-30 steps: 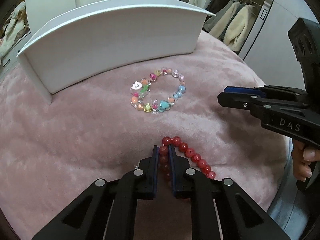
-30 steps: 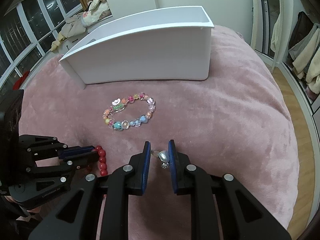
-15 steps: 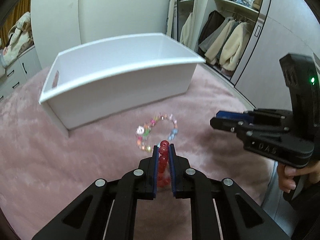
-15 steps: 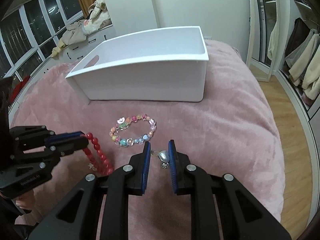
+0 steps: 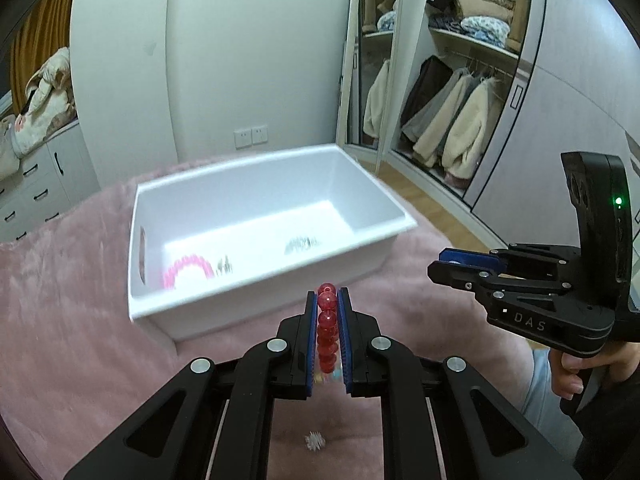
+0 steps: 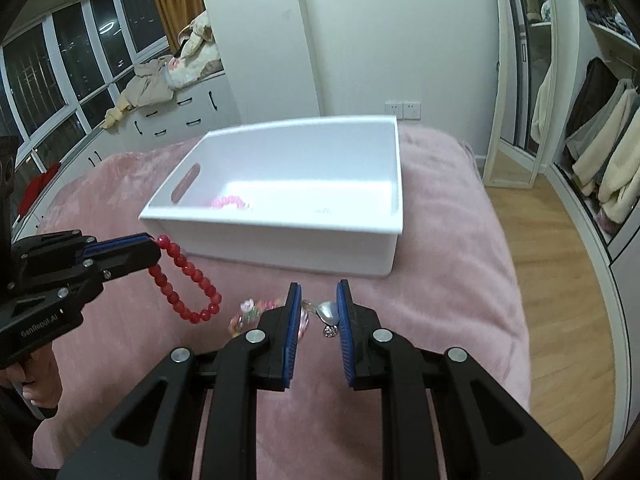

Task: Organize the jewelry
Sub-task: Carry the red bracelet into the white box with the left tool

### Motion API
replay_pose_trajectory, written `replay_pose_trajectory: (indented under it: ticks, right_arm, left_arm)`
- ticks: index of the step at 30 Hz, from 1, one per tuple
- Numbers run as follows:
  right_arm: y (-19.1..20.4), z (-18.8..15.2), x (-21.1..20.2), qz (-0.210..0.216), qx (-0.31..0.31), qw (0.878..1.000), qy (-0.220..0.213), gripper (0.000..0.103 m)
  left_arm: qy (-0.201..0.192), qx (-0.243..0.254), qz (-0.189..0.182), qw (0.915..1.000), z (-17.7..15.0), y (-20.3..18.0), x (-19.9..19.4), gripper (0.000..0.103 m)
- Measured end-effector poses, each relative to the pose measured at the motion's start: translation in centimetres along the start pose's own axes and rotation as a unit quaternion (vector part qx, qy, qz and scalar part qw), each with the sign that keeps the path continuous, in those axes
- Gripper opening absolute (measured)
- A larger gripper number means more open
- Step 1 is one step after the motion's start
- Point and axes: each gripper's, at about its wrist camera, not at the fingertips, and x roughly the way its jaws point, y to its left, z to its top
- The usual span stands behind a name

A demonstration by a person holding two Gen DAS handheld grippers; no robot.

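My left gripper (image 5: 327, 300) is shut on a red bead bracelet (image 5: 326, 332) and holds it in the air in front of the white box (image 5: 256, 300). In the right wrist view the red bracelet (image 6: 186, 280) hangs from the left gripper (image 6: 154, 246). My right gripper (image 6: 319, 306) is shut on a silver pearl earring (image 6: 326, 312), lifted above the pink blanket. The right gripper also shows in the left wrist view (image 5: 444, 266). A multicoloured bead bracelet (image 6: 252, 312) lies on the blanket below. The white box (image 6: 288, 248) holds a pink bracelet (image 6: 230, 202) and small silver pieces (image 5: 298, 244).
A small silver piece (image 5: 316, 440) lies on the pink blanket (image 6: 440, 280) below my left gripper. A wardrobe with coats (image 5: 448, 128) and wooden floor (image 6: 560, 280) lie to the right. White drawers (image 6: 176, 116) and windows stand at the back left.
Both grippers have risen and moved toward the box; its inside now shows. The red bracelet has left the blanket and hangs free. The earring stays in the right gripper.
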Motion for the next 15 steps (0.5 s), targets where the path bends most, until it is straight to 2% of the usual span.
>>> replay_pose_trajectory:
  ticks: [9, 15]
  right_arm:
    - [-0.7, 4.3, 1.0, -0.002, -0.003, 1.0, -0.008, 0.018]
    - [-1.0, 6.7, 3.1, 0.002, -0.01, 1.0, -0.001, 0.018]
  left_arm:
    - [-0.022, 0.001, 0.022, 0.9995, 4.6, 1.4, -0.1, 0.015]
    - [-0.013, -0.011, 0.044, 0.9989, 6.6, 3.5, 2.3, 0.015]
